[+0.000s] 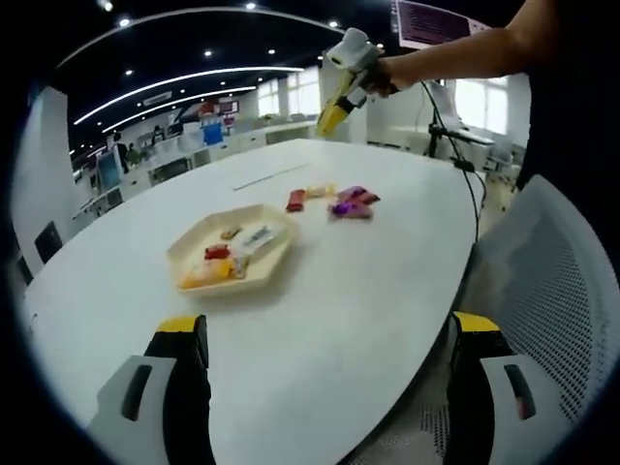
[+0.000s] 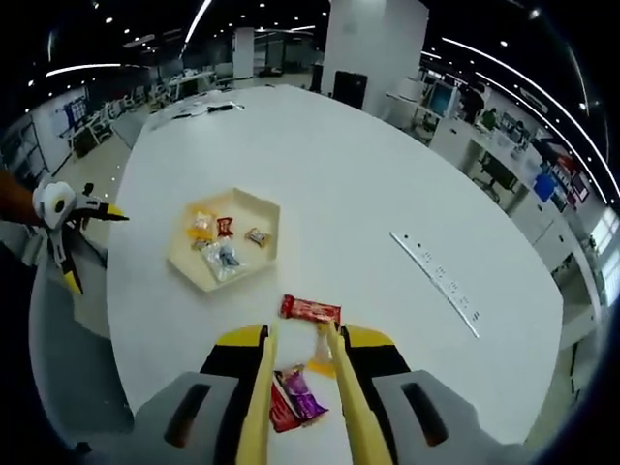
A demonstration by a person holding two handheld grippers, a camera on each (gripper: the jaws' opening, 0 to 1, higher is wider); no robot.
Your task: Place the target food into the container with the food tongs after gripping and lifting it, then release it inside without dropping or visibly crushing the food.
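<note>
On the white table, at 12 o'clock of the tongs: red bar, tips apart, clamping nothing. At 10 o'clock, tray holding snacks, well apart. Between the tong arms, purple packets; yellow candy beside them. At 9 o'clock, left gripper off the table edge, jaws spread.

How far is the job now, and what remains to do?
Done: several snacks already lie in the tray. In hand: the right gripper holds yellow tongs above the loose snacks, arms apart, gripping nothing. Left: grip the red bar, lift it, release it in the tray. The left gripper waits open.
</note>
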